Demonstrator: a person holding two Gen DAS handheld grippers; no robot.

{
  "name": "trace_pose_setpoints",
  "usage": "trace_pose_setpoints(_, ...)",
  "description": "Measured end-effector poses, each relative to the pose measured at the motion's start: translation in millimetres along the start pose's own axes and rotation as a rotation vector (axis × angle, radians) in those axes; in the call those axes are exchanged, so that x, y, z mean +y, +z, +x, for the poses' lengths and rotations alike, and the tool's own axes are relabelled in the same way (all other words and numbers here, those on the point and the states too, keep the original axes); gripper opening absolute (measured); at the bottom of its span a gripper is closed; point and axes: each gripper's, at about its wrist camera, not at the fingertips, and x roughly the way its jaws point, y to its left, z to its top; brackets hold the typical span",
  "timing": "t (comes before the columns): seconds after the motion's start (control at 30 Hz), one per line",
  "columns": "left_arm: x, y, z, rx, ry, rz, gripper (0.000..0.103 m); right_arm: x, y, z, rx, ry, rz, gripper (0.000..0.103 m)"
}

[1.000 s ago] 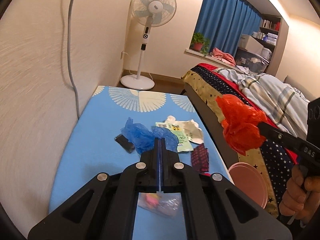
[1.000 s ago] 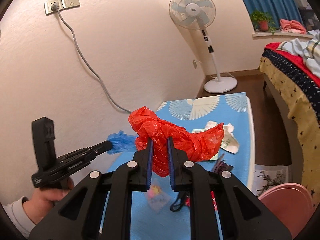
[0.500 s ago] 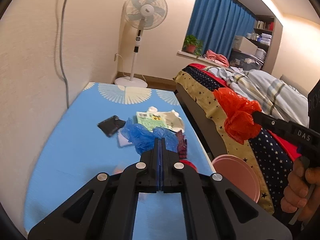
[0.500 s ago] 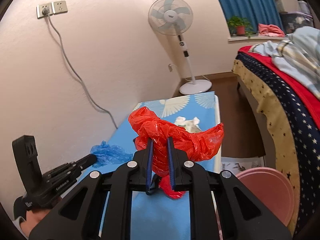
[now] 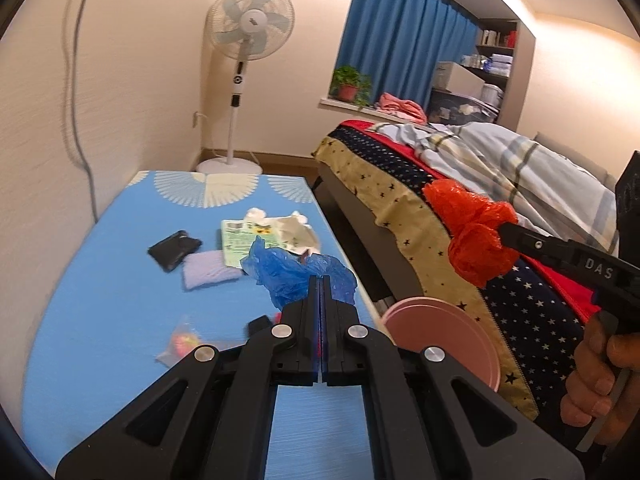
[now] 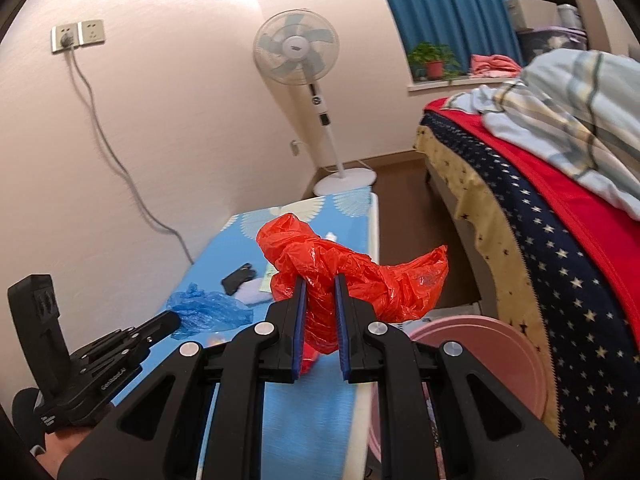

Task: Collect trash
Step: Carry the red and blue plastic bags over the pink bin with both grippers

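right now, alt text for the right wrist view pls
The right gripper clamps a crumpled red plastic bag above a blue table and pink bin. At lower left, the left gripper holds a blue plastic bag.

Standing fan (image 5: 249, 36) by wall; potted plant (image 5: 349, 85) on sill.

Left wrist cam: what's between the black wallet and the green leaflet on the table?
A lilac cloth, lying beside the black wallet and against the green leaflet; shown in the left wrist view.

A white pedestal fan (image 5: 250, 36) stands by cream walls; blue curtains (image 5: 400, 40) hang behind a potted plant (image 5: 351, 82); a bed (image 5: 460, 168) fills the right.
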Motion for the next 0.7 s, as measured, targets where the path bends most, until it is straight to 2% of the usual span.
trace_pose_setpoints(0.33,-27.9,-2.3,10.2,0.005,-0.068,0.039,0.0,-31.1,-2.3,-7.9,-0.008,-0.071,0.065,0.014)
trace_pose_setpoints(0.7,-61.2,-10.4,32.0,0.037,-0.139,0.075,0.0,-43.7,-2.2,-13.5,-0.011,-0.126,0.072,0.014)
